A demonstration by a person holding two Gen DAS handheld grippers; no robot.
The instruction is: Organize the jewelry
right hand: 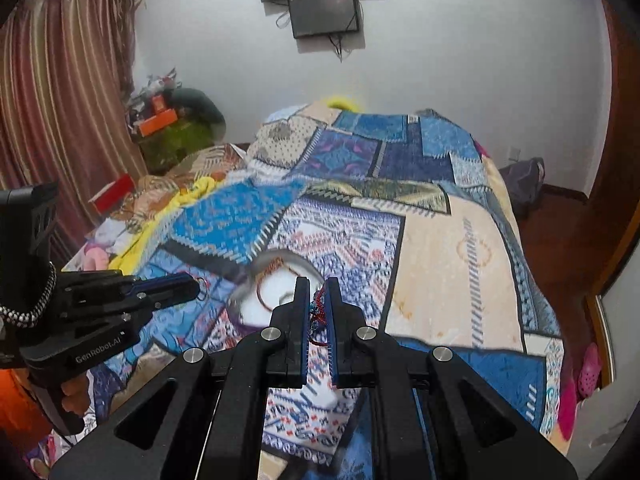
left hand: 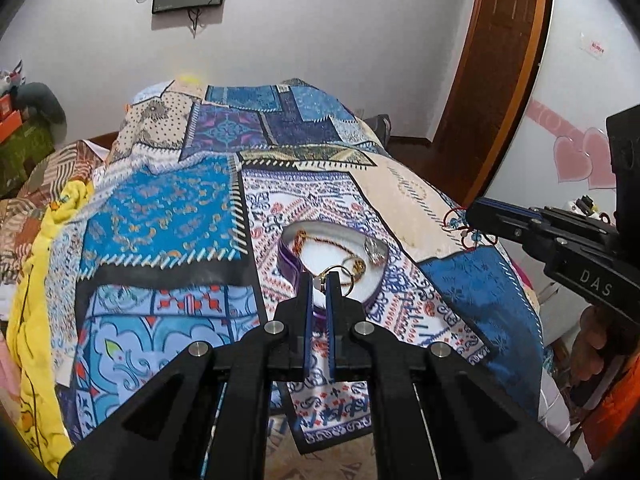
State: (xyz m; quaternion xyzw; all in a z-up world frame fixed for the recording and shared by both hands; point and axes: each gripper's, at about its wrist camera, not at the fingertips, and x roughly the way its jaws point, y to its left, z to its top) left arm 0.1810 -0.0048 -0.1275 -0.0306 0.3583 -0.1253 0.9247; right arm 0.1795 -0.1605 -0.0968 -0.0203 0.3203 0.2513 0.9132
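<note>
Both tongs are pinching jewelry: the left gripper [left hand: 320,280] is gripping a gold ring [left hand: 340,276] just above the round purple-rimmed dish [left hand: 290,254], and the right gripper [right hand: 317,300] is clamping a red corded bracelet [right hand: 316,312] near that dish's rim. A chain bracelet [left hand: 332,242] is lying inside the dish. Judging from the thin grip, the ring is likely to slip and be lost on the patterned quilt [left hand: 160,208]. "DAS" and "GenRobot.AI" are showing on the gripper bodies.

Both grippers hovered side by side: the left gripper [left hand: 321,280] had its fingers nearly closed, as did the right gripper [right hand: 317,295].
</note>
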